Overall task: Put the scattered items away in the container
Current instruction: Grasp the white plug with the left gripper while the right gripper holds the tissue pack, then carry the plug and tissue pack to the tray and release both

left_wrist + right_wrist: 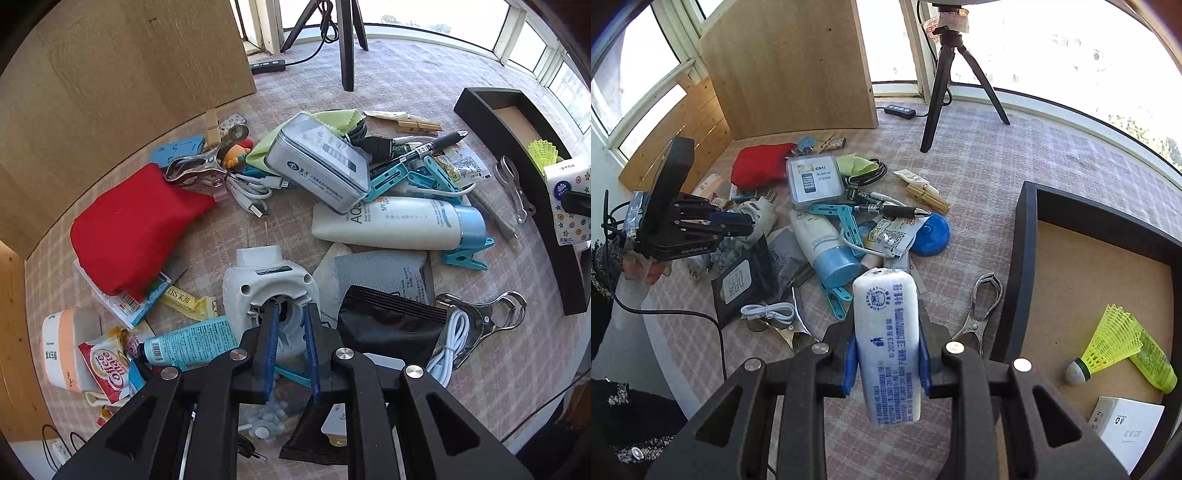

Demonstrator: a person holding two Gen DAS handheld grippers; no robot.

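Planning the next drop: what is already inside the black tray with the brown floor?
The black tray holds a yellow-green shuttlecock, a green tube partly behind it, and a white box. The right gripper's frame covers the tray's near corner.

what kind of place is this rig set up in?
Probably a home room or enclosed balcony used as a recording spot. A table with a checked cloth sits against curved windows, a camera tripod stands on it, and household clutter such as a sunscreen tube lies beside a dark tray.
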